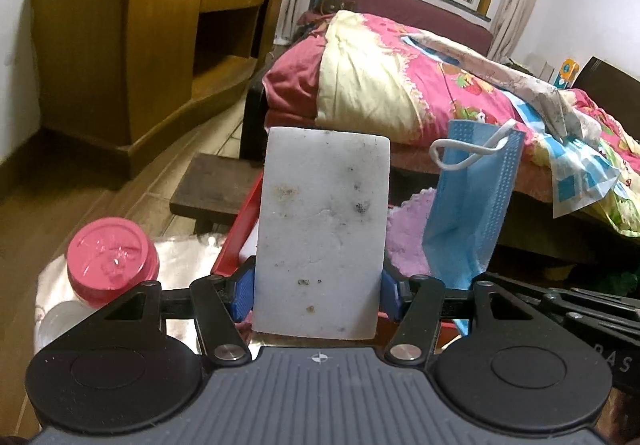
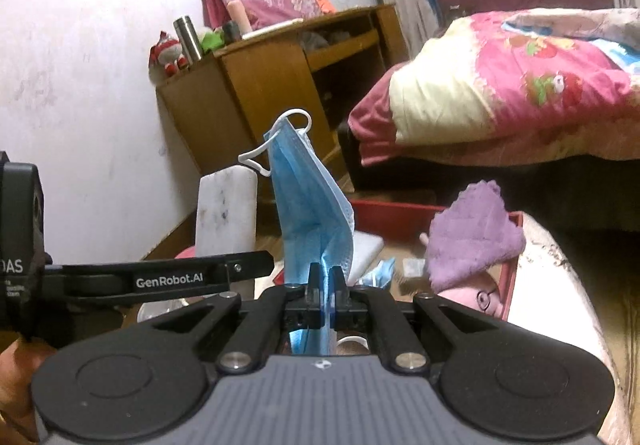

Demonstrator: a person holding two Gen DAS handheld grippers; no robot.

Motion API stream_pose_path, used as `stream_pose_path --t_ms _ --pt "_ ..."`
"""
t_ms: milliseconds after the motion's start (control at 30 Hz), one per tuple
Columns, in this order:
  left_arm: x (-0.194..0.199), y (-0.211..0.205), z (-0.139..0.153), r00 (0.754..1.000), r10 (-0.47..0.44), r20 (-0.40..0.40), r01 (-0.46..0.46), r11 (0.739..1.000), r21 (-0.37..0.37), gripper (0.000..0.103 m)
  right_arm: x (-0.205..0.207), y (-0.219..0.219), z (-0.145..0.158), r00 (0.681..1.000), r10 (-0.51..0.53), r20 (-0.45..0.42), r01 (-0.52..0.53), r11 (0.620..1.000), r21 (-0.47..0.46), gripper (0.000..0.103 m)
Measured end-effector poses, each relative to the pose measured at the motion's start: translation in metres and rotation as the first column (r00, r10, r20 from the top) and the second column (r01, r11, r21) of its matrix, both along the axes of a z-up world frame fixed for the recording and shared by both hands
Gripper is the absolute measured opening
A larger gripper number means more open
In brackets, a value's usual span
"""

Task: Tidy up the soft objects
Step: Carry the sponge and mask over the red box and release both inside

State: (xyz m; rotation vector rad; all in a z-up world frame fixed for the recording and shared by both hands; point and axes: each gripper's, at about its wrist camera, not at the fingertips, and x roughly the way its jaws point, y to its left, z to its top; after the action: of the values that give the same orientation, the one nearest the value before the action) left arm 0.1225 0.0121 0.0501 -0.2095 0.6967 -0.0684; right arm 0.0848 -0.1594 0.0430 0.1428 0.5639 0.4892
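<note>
My left gripper is shut on a white sponge block with dark specks, held upright between its blue pads. The same sponge shows at the left in the right wrist view. My right gripper is shut on a blue face mask that stands up from its fingers, white ear loop at the top. In the left wrist view this mask hangs just right of the sponge. A purple cloth drapes over the rim of a red box below both grippers.
A pink-lidded jar stands at the lower left on white plastic. A bed with a pink quilt fills the right side. A wooden cabinet stands against the left wall, and a dark low stool sits on the floor.
</note>
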Motion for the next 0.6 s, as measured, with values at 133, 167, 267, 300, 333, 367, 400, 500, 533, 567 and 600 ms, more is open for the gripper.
stream_pose_path --t_ms 133,167,267,300,333,367,400,500,533,567,600 --pt "0.001 -0.002 0.002 1.000 -0.003 0.008 0.003 1.000 0.002 0.060 0.000 -0.003 0.004 0.999 -0.019 0.026 0.019 1.000 0.009 0.000" --pt "0.002 -0.002 0.002 1.000 -0.005 0.010 0.005 1.000 0.003 0.060 0.000 -0.003 0.005 0.999 -0.024 0.031 0.023 1.000 0.011 0.000" --pt "0.003 -0.001 0.005 1.000 -0.007 0.021 0.006 1.000 0.006 0.060 -0.001 -0.004 0.008 0.997 -0.044 0.057 0.044 0.999 0.008 0.000" --pt "0.004 -0.002 0.006 1.000 -0.007 0.025 0.007 1.000 0.008 0.060 -0.001 -0.004 0.009 0.997 -0.049 0.066 0.049 0.999 0.007 0.000" --pt "0.005 -0.002 0.007 1.000 -0.006 0.031 0.006 1.000 0.010 0.060 -0.001 -0.005 0.010 0.996 -0.054 0.071 0.053 0.999 0.009 0.000" --pt "0.006 -0.001 0.008 0.999 -0.005 0.036 0.004 1.000 0.010 0.060 -0.001 -0.005 0.011 0.995 -0.059 0.076 0.058 0.998 0.014 0.000" --pt "0.008 -0.002 0.010 0.999 -0.004 0.040 0.004 1.000 0.009 0.060 0.000 -0.005 0.012 0.995 -0.063 0.081 0.062 0.998 0.014 0.000" --pt "0.012 -0.003 0.012 0.999 -0.008 0.047 0.007 1.000 0.014 0.060 0.004 -0.004 0.014 0.992 -0.078 0.096 0.077 0.997 0.013 0.000" --pt "0.014 -0.004 0.012 0.999 -0.009 0.050 0.009 1.000 0.018 0.060 0.006 -0.004 0.015 0.991 -0.084 0.101 0.083 0.996 0.013 0.000" --pt "0.015 -0.006 0.013 0.999 -0.011 0.052 0.010 1.000 0.021 0.060 0.008 -0.004 0.015 0.990 -0.093 0.108 0.092 0.996 0.016 0.000" --pt "0.016 -0.006 0.013 0.998 -0.015 0.054 0.013 1.000 0.026 0.060 0.009 -0.005 0.016 0.988 -0.100 0.114 0.098 0.995 0.019 0.000"
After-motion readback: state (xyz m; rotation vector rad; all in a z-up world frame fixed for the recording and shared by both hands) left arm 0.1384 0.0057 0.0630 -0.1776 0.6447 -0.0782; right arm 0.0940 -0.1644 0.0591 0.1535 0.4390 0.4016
